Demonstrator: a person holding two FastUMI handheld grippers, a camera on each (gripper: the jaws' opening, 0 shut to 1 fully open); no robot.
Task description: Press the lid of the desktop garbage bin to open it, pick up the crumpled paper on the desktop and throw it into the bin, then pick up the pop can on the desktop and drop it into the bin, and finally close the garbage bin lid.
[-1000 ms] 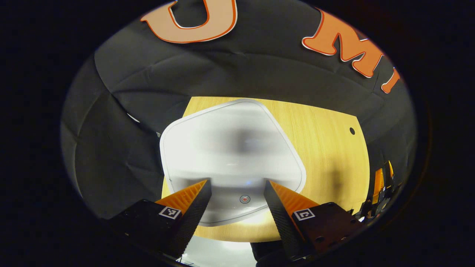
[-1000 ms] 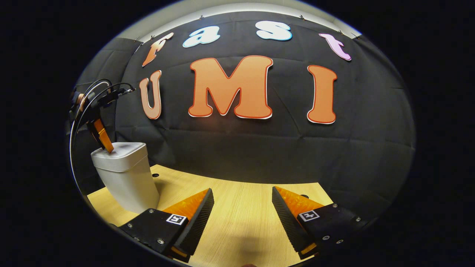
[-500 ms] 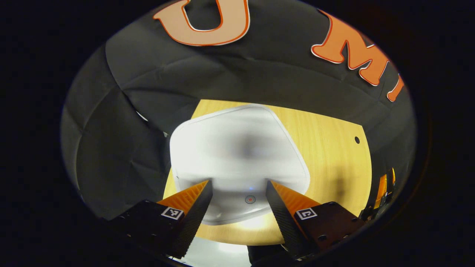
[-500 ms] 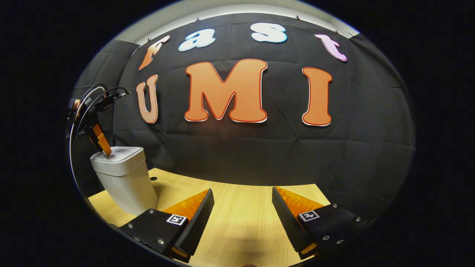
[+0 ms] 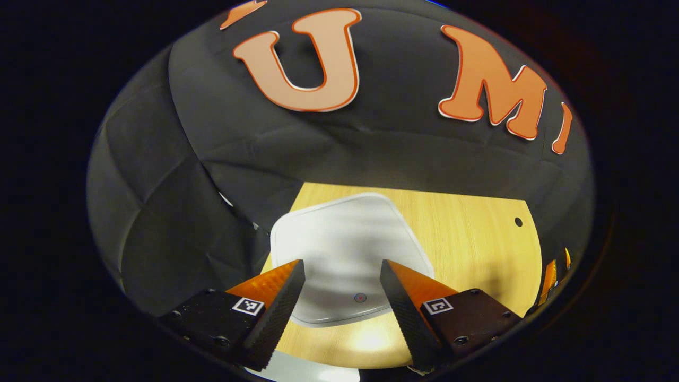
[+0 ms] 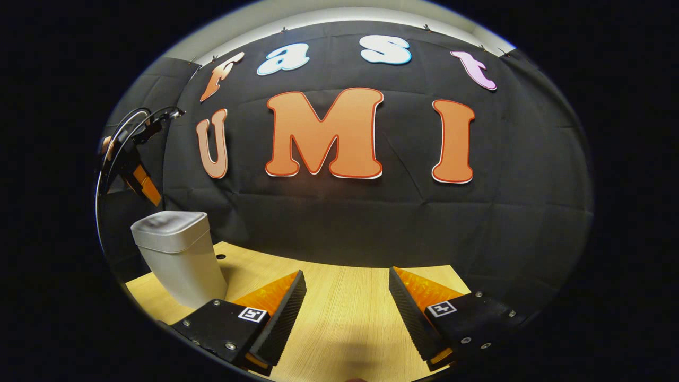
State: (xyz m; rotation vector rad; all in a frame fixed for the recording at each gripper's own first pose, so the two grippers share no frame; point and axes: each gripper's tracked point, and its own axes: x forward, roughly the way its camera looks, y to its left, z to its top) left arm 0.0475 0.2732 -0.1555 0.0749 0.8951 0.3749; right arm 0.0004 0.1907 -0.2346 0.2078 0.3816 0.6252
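Observation:
The white garbage bin [image 6: 177, 254] stands at the left end of the wooden table [image 6: 345, 313], its lid [image 5: 347, 249] down flat. In the left gripper view I look down on that lid, with a small round button [image 5: 360, 297] near its front edge. My left gripper [image 5: 342, 289] hangs open above the lid, not touching it; in the right gripper view the left gripper [image 6: 139, 180] is well above the bin's top. My right gripper [image 6: 347, 297] is open over bare tabletop with nothing between its fingers.
The black cloth wall closes the table off at the back and on the left. Small dark holes [image 5: 518, 222] [image 6: 219, 257] mark the tabletop near the back edge. Open wood lies to the right of the bin.
My left gripper has risen from the bin's lid, so the lid looks smaller and farther below. The lid stays down. My right gripper has hardly moved.

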